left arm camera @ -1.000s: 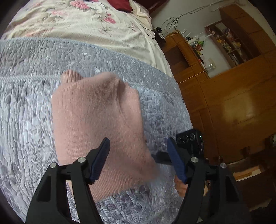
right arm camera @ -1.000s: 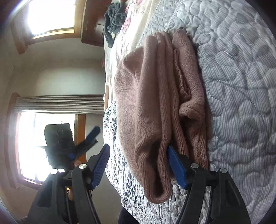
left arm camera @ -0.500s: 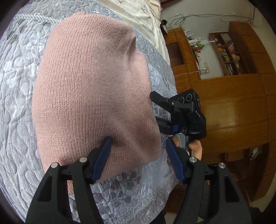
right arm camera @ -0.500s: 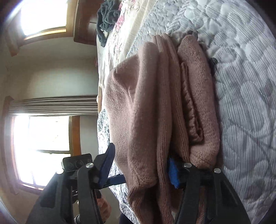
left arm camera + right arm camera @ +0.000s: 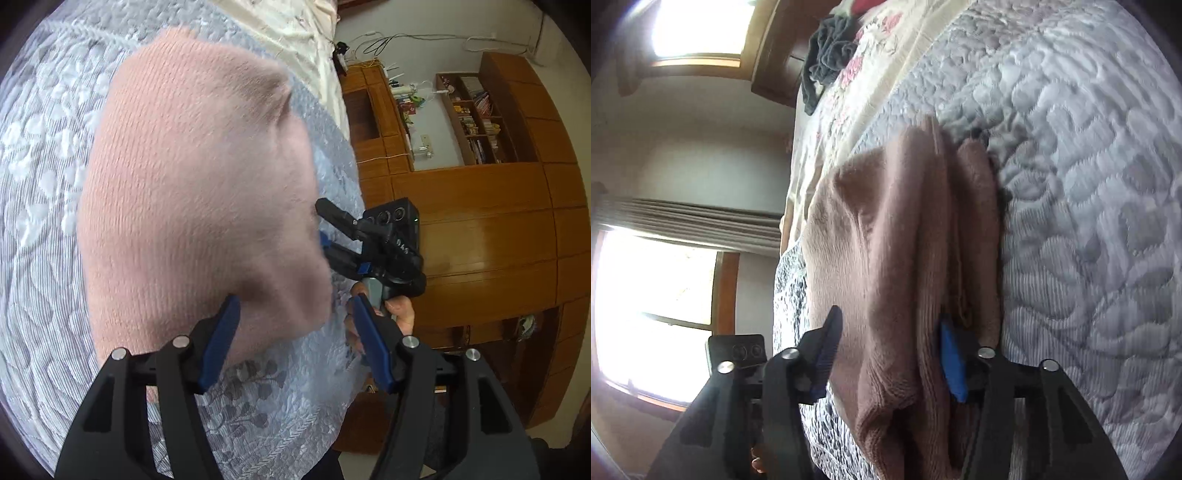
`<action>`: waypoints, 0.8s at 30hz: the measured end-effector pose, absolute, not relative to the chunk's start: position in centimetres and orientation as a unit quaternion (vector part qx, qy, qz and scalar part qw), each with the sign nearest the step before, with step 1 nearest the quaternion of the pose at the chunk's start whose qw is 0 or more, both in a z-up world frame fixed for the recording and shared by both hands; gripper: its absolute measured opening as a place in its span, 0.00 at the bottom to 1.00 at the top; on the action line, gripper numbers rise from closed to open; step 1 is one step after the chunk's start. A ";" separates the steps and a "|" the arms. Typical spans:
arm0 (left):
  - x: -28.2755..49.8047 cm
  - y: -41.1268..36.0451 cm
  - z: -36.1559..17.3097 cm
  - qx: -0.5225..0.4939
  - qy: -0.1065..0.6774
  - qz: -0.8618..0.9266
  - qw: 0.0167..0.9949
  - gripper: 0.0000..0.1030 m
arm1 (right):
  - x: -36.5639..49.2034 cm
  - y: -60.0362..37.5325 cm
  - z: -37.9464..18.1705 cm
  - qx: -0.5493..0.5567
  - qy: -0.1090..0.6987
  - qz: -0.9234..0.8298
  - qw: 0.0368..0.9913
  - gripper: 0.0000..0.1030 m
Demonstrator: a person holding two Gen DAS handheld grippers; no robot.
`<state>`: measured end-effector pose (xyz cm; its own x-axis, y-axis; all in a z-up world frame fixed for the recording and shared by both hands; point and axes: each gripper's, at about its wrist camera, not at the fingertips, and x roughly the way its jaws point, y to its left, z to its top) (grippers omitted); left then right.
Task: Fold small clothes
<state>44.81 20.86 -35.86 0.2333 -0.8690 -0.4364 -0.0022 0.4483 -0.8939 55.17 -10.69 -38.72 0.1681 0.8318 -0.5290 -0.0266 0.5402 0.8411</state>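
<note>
We see a pink knitted garment (image 5: 199, 192) lying folded on a grey quilted bedspread (image 5: 40, 206), close to the edge of the bed. In the right wrist view the same garment (image 5: 886, 266) shows several stacked layers with their folded edges turned toward the camera.

Our left gripper (image 5: 295, 339) hangs over the near corner of the garment. Its jaws stand wide and nothing is between them; the left blue pad (image 5: 221, 343) is over the knit, the right blue pad (image 5: 371, 343) is over the bedspread at the bed edge. We cannot tell if the left pad touches the fabric.

Our right gripper (image 5: 886, 354) comes at the garment from its side. Its jaws stand wide, with the top layers between them: one blue pad (image 5: 951, 362) is pushed in between the layers, the other pad (image 5: 827, 354) is outside, apart from the knit. In the left wrist view this gripper (image 5: 369, 243) meets the right edge of the garment, and a hand (image 5: 397, 314) holds its handle beyond the bed edge.

To the right of the bed there is open space up to a wooden cabinet wall (image 5: 480, 229). Farther up the bed, a cream flowered sheet (image 5: 857, 85) begins where the bedspread ends, and a dark grey cloth (image 5: 827, 59) lies on it, well apart from the garment.
</note>
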 end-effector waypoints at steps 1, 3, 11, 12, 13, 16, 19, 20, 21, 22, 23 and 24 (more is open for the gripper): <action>45.7 21.3 -35.1 -0.416 0.517 -0.328 0.673 0.60 | 56.1 -11.1 -38.6 0.365 0.559 0.306 0.679 0.56; 47.9 22.1 -33.7 -0.418 0.500 -0.327 0.685 0.60 | 57.9 -11.5 -38.7 0.383 0.557 0.291 0.677 0.57; 56.6 22.9 -36.5 -0.390 0.537 -0.281 0.693 0.46 | 61.9 -10.0 -40.3 0.301 0.590 0.254 0.705 0.20; 57.2 23.0 -37.7 -0.387 0.551 -0.269 0.689 0.40 | 62.0 -10.4 -40.8 0.305 0.590 0.243 0.707 0.22; 57.4 23.8 -38.7 -0.390 0.554 -0.263 0.686 0.36 | 62.1 -10.6 -40.9 0.308 0.588 0.245 0.706 0.22; 57.4 24.4 -37.9 -0.408 0.542 -0.270 0.683 0.47 | 61.5 -10.5 -38.4 0.287 0.564 0.258 0.730 0.27; 56.5 24.2 -35.2 -0.404 0.507 -0.319 0.691 0.51 | 61.8 -10.2 -35.2 0.283 0.522 0.285 0.752 0.27; 56.4 24.0 -34.9 -0.400 0.501 -0.327 0.695 0.51 | 61.7 -9.9 -34.8 0.278 0.518 0.296 0.752 0.27; 56.6 23.9 -35.1 -0.389 0.504 -0.318 0.702 0.51 | 62.0 -9.3 -35.0 0.273 0.526 0.309 0.744 0.27; 57.0 23.9 -36.0 -0.385 0.518 -0.302 0.702 0.51 | 62.3 -8.8 -35.8 0.276 0.542 0.320 0.726 0.27; 57.3 23.8 -37.4 -0.384 0.537 -0.287 0.694 0.47 | 62.1 -8.7 -37.2 0.277 0.567 0.326 0.704 0.25; 57.5 23.7 -38.4 -0.373 0.550 -0.279 0.694 0.41 | 62.3 -8.3 -38.5 0.261 0.585 0.313 0.701 0.19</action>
